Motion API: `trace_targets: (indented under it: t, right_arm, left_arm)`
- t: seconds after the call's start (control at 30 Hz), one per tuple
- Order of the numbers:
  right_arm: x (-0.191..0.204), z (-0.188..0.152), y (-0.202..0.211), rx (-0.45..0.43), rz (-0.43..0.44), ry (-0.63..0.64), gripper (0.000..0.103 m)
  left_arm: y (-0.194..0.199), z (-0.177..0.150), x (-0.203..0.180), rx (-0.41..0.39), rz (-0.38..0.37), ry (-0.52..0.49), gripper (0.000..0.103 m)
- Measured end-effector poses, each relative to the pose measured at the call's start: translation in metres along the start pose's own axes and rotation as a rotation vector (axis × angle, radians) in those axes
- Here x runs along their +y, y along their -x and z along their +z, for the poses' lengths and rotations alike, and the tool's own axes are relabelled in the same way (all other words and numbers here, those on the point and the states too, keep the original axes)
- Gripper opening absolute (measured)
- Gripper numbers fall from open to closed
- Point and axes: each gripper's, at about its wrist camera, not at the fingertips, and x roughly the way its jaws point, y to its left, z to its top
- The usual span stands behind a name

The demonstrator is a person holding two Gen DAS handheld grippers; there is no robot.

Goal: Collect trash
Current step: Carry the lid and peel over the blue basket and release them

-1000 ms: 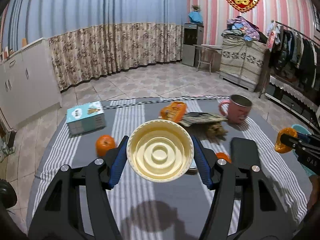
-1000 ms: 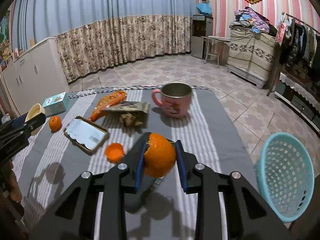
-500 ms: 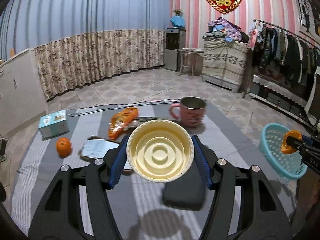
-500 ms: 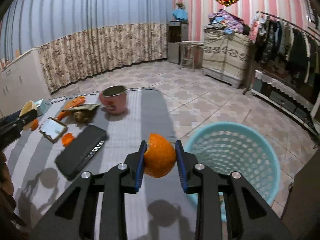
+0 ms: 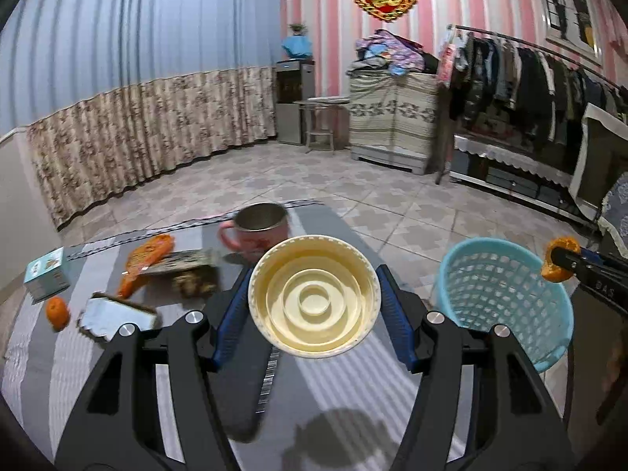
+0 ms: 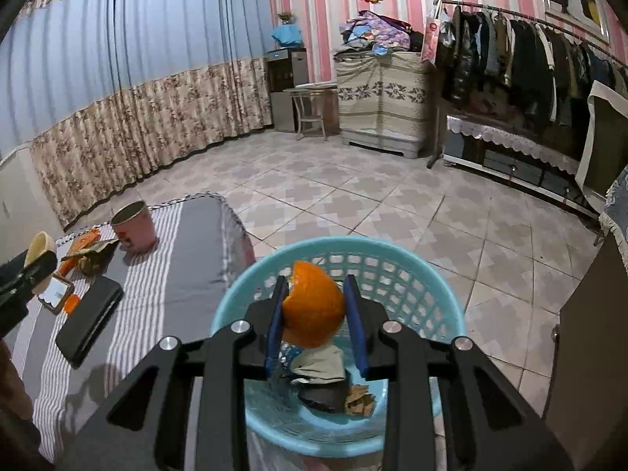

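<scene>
My left gripper point(image 5: 315, 306) is shut on a cream plastic cup point(image 5: 315, 295), seen bottom-first above the striped table. The light blue trash basket point(image 5: 506, 298) stands off the table's right end. My right gripper point(image 6: 316, 312) is shut on a piece of orange peel point(image 6: 314, 310) and hangs over the basket point(image 6: 416, 274), which holds crumpled paper and dark scraps point(image 6: 325, 380). In the left wrist view the peel point(image 5: 557, 265) shows at the basket's far right rim.
On the grey striped cloth point(image 5: 337, 392) lie a pink mug point(image 5: 257, 227), an orange snack wrapper point(image 5: 147, 259), a crumpled wrapper point(image 5: 188, 274), a small tray point(image 5: 117, 314), a whole orange point(image 5: 57, 310), a teal box point(image 5: 45, 278) and a black case point(image 6: 90, 318). Tiled floor lies beyond.
Both grippers swung right along the table. The right one with the peel went from beside the basket to over it. The basket came closer in the left wrist view.
</scene>
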Motion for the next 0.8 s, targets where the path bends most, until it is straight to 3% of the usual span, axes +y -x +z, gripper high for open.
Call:
trace_targets:
  t: [0.13,0.4,0.7,0.8]
  right_arm:
    - [-0.008,0.001,-0.006,-0.002,-0.051,0.034,0.029]
    - [-0.046,-0.003,-0.018,0.031,-0.077,-0.055,0.029]
    - [-0.074,-0.008,-0.028,0.045,-0.07,-0.15,0.029]
    - [-0.075,-0.009,-0.029,0.047,-0.066,-0.15,0.029]
  left_arm:
    - [-0.012,0.004,-0.033,0.004,-0.053,-0.01,0.061]
    - [-0.04,0.007,-0.109,0.023,-0.174,-0.099,0.061]
    - [-0.076,0.009,-0.154,0.062,-0.272,-0.138,0.061]
    - [-0.083,0.012,-0.157,0.079,-0.283,-0.138,0.076]
